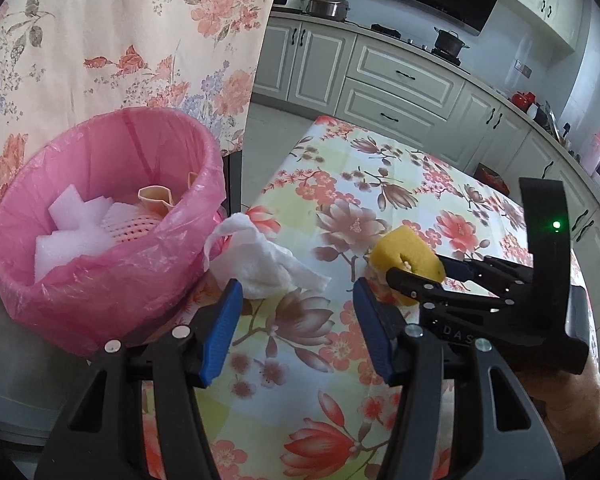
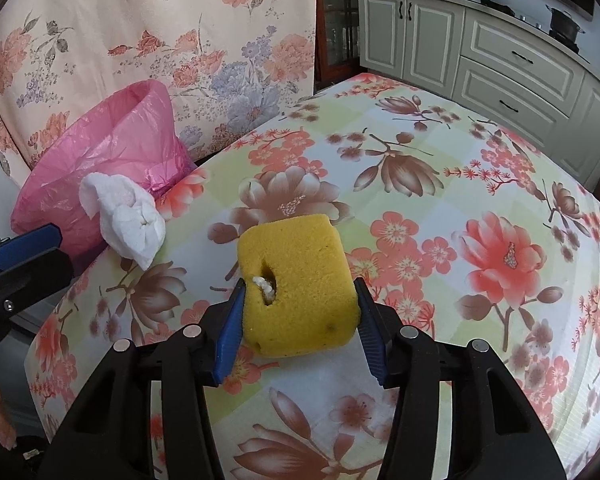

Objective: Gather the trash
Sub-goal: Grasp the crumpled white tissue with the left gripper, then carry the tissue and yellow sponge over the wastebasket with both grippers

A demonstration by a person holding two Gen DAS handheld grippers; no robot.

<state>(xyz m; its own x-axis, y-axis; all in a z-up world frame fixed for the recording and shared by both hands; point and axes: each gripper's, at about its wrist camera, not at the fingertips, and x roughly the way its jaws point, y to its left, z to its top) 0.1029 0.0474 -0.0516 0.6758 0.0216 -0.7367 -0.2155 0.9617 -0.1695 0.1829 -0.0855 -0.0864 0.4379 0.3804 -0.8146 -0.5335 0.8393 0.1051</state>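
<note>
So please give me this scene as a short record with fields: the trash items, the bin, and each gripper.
sponge: yellow, on the table, between the right gripper fingers
tissue: white, crumpled, at the table edge beside the bin
bin: pink liner, white foam pieces inside
left gripper: open, empty, just short of the tissue
right gripper: fingers pressing both sides of the sponge

A kitchen with pale panelled cabinets [image 1: 396, 80] along the far wall, pots on the counter. A floral curtain [image 1: 132, 36] hangs left; a flowered tablecloth [image 2: 440, 184] covers the table.
</note>
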